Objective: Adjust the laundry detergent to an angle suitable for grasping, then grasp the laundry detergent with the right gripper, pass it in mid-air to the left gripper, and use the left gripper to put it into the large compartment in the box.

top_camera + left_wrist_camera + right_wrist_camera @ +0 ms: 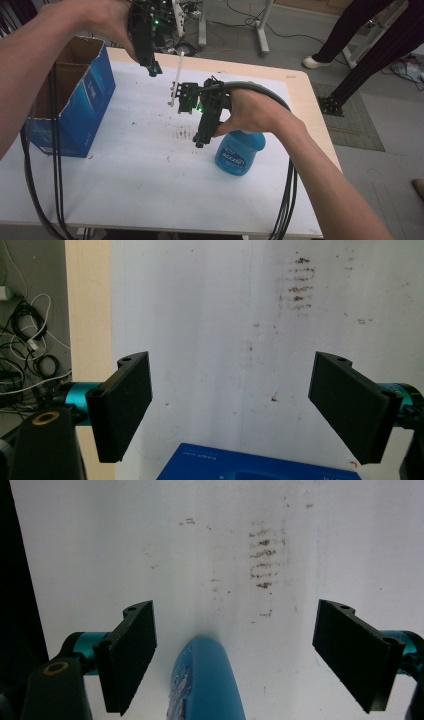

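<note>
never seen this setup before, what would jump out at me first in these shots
Most striking is the blue bottle lying on the white table cover right of centre, with the right gripper over it, jaws open and nothing clamped. Next comes the open blue cardboard box at the table's left edge, the left gripper raised beside it, jaws also open. Between them, a patch of brown smudges marks the cover.
</note>
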### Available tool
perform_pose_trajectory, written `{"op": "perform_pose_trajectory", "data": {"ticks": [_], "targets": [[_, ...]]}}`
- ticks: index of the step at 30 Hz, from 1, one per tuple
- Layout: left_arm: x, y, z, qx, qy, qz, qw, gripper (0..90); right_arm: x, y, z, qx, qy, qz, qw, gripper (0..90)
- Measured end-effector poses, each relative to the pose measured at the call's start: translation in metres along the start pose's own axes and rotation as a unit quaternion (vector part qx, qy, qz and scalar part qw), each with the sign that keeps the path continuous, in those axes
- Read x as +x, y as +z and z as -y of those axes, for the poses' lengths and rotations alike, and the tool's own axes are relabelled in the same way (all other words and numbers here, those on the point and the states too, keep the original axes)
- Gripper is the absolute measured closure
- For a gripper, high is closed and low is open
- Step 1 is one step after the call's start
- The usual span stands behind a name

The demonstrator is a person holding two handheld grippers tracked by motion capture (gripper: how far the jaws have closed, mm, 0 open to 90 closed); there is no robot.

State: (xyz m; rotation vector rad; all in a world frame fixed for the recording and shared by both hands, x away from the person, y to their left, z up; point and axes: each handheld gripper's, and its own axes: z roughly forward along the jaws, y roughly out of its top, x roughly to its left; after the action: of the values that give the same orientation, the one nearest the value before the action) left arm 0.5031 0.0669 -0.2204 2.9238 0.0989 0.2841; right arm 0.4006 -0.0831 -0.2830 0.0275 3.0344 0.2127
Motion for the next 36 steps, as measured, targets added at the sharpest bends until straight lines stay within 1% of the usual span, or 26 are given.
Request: {"op": "perform_pose_trajectory", "data": {"ticks": [4, 5, 7, 9, 10, 11, 12, 13, 16, 18, 21, 22, 23, 26, 28, 30, 33, 34, 35, 36], "targets": [[-0.001, -0.002, 0.0, 0.002, -0.001, 0.0, 1.0, 17.6, 0.0, 0.0, 0.0, 0.001, -0.001, 0.0, 1.0, 17.1], [-0.002, -0.002, 0.001, 0.003, -0.004, -0.002, 1.0, 17.6, 0.0, 0.0, 0.001, 0.002, 0.0, 0.004, 1.0, 17.1], [-0.005, -0.002, 0.002, 0.004, -0.002, -0.004, 1.0, 17.5, -0.001, -0.001, 0.002, 0.001, 0.001, 0.002, 1.0, 17.1], [-0.007, -0.001, 0.003, 0.004, -0.004, 0.001, 1.0, 17.6, 0.001, -0.001, 0.001, 0.002, 0.005, -0.001, 1.0, 17.1], [-0.007, 0.0, 0.004, 0.012, -0.006, 0.0, 0.9999, 17.6, 0.001, -0.001, 0.001, 0.001, 0.002, -0.003, 1.0, 17.1], [-0.007, 0.0, 0.004, 0.012, -0.006, 0.0, 0.9999, 17.6, 0.001, -0.001, 0.001, 0.001, 0.002, -0.003, 1.0, 17.1], [-0.008, 0.0, 0.004, 0.012, -0.007, 0.0, 0.9999, 17.6, 0.001, -0.001, 0.001, -0.001, -0.003, -0.001, 1.0, 17.1], [-0.008, 0.0, 0.004, 0.012, -0.005, 0.003, 0.9999, 17.6, 0.002, -0.002, 0.002, -0.001, 0.001, 0.002, 1.0, 17.1], [-0.009, 0.0, 0.003, 0.013, -0.002, 0.002, 0.9999, 17.6, 0.003, -0.004, 0.002, -0.003, 0.003, 0.004, 1.0, 17.1], [-0.01, 0.0, 0.0, 0.009, -0.002, 0.003, 0.9999, 17.6, 0.003, -0.006, 0.004, -0.005, 0.008, 0.005, 0.9999, 17.1], [-0.011, 0.001, -0.003, 0.009, -0.001, 0.004, 0.9999, 17.6, 0.003, -0.007, 0.007, -0.005, 0.007, 0.008, 0.9999, 17.1], [-0.012, 0.001, -0.004, 0.012, 0.002, 0.005, 0.9999, 17.6, 0.003, -0.007, 0.007, -0.005, 0.007, 0.008, 0.9999, 17.1], [-0.013, 0.001, -0.005, 0.011, 0.002, 0.005, 0.9999, 17.6, 0.005, -0.008, 0.008, -0.009, 0.011, 0.007, 0.9999, 17.1], [-0.014, 0.001, -0.008, 0.01, 0.001, 0.004, 0.9999, 17.6, 0.005, -0.009, 0.009, -0.007, 0.009, 0.008, 0.9999, 17.1], [-0.014, 0.001, -0.009, 0.011, 0.002, 0.005, 0.9999, 17.6, 0.006, -0.012, 0.011, -0.01, 0.013, 0.008, 0.9998, 17.1], [-0.014, 0.0, -0.008, 0.012, 0.0, 0.003, 0.9999, 17.6, 0.006, -0.014, 0.013, -0.012, 0.012, 0.013, 0.9998, 17.1], [-0.014, 0.001, -0.006, 0.012, -0.004, 0.004, 0.9999, 17.6, 0.004, -0.017, 0.016, -0.014, 0.024, 0.012, 0.9995, 17.1], [-0.015, 0.001, -0.004, 0.009, -0.008, 0.004, 0.9999, 17.6, 0.003, -0.018, 0.017, -0.014, 0.033, 0.013, 0.9993, 17.1], [-0.014, 0.002, -0.003, 0.01, -0.008, 0.006, 0.9999, 17.6, 0.004, -0.019, 0.019, -0.014, 0.052, 0.01, 0.9985, 17.1], [-0.014, 0.002, -0.003, 0.01, -0.008, 0.006, 0.9999, 17.6, 0.001, -0.02, 0.022, -0.009, 0.049, 0.01, 0.9987, 17.1]]}}
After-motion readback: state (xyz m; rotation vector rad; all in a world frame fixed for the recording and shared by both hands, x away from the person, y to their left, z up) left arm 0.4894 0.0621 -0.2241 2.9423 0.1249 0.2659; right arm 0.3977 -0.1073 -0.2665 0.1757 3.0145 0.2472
